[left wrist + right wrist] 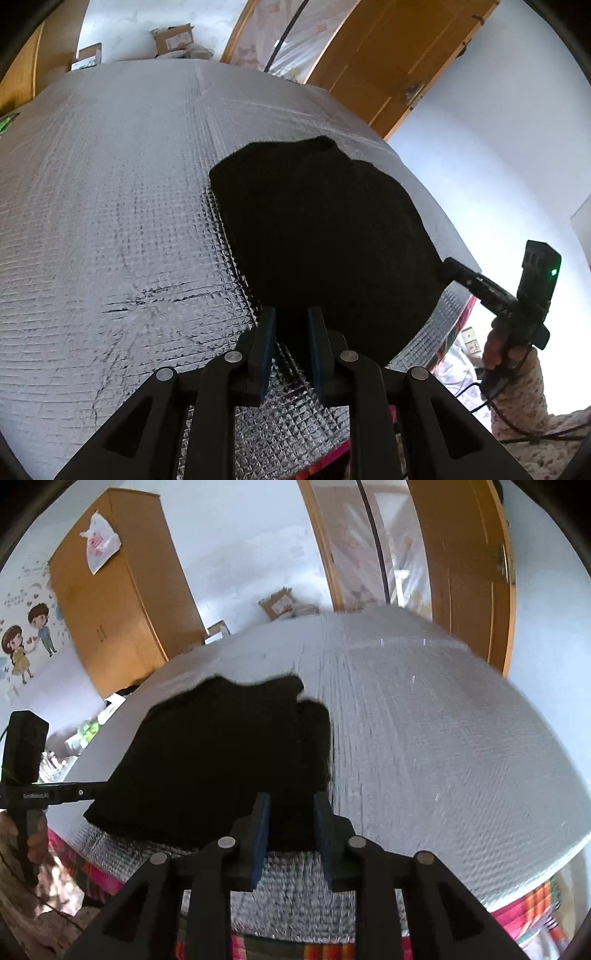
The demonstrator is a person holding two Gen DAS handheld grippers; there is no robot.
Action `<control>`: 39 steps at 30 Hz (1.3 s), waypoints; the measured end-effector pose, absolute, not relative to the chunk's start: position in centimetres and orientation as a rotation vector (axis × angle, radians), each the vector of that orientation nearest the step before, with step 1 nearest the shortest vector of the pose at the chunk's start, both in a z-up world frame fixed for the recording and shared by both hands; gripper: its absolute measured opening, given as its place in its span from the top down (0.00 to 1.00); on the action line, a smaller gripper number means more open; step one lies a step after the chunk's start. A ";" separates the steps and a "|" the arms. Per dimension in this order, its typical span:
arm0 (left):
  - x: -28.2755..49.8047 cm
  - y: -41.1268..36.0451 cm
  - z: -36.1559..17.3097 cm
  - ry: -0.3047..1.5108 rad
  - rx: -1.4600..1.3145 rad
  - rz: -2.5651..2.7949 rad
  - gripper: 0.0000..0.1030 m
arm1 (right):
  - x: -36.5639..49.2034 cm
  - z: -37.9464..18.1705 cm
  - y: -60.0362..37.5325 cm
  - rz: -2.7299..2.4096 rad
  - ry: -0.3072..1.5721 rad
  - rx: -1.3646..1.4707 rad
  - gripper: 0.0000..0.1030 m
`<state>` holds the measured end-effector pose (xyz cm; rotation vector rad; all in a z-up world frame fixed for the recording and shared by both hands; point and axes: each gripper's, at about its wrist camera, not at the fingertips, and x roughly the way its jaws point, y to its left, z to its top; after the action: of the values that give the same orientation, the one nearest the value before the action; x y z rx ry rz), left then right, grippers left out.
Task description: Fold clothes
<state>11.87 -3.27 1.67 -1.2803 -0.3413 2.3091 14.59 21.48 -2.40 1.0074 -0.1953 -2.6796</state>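
The black garment (pixel 325 236) lies on the silver quilted mat (pixel 110 206) that covers the work surface, toward the mat's near edge. It is compact in outline, with a lumpy far edge. Its fabric reads as solid black, so the layers and fold lines cannot be told.

Left gripper (pixel 291 321): the two blue-padded fingers (pixel 266 332) stand apart with a gap between them. The garment's near edge lies at the fingertips and fills the gap between them. Whether the pads press on the cloth cannot be told. In the right wrist view the left gripper (pixel 99 786) reaches in from the left, and its tip meets the garment's (pixel 221 760) left edge near the near-left corner.

Right gripper (pixel 291 808): the fingers (pixel 323 812) stand apart, and the garment's near edge fills the space between and ahead of them. Contact cannot be confirmed from this view. In the left wrist view the right gripper (pixel 445 269) comes in from the right, held by a hand (pixel 498 350) in a patterned sleeve (pixel 524 402), and its tip touches the garment's right edge.

The two grippers stand at opposite ends of the garment's near edge. A striped cloth (pixel 517 912) shows beneath the mat's front edge. A wooden wardrobe (pixel 122 590) and a door (pixel 469 565) stand beyond the mat.
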 end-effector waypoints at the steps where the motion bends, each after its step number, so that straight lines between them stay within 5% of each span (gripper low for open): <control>1: 11.9 -3.4 2.0 -0.352 -1.265 2.312 0.82 | 14.6 -2.0 21.0 -2.678 -0.177 0.984 0.77; 19: 11.0 -4.5 1.2 -0.391 -1.299 2.309 0.82 | 14.4 -1.5 21.8 -2.675 -0.188 1.004 0.77; 22: 10.3 -5.0 1.1 -0.467 -1.302 2.260 0.70 | 13.0 -0.9 22.7 -2.600 -0.277 1.003 0.76; 27: 9.2 -5.4 0.6 -0.611 -1.303 2.126 0.55 | 9.9 -1.6 23.8 -2.469 -0.401 1.102 0.50; 30: 8.7 -5.4 0.4 -0.660 -1.317 2.059 0.44 | 8.2 -2.4 24.9 -2.410 -0.501 1.156 0.47; 39: 6.7 -4.7 -0.4 -0.755 -1.371 1.975 0.40 | 4.5 -5.5 26.8 -2.210 -0.695 1.272 0.46</control>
<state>6.74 -4.68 -0.38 -1.3711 -0.7546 1.9746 4.48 26.83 -5.53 1.2720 -0.6946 -2.2097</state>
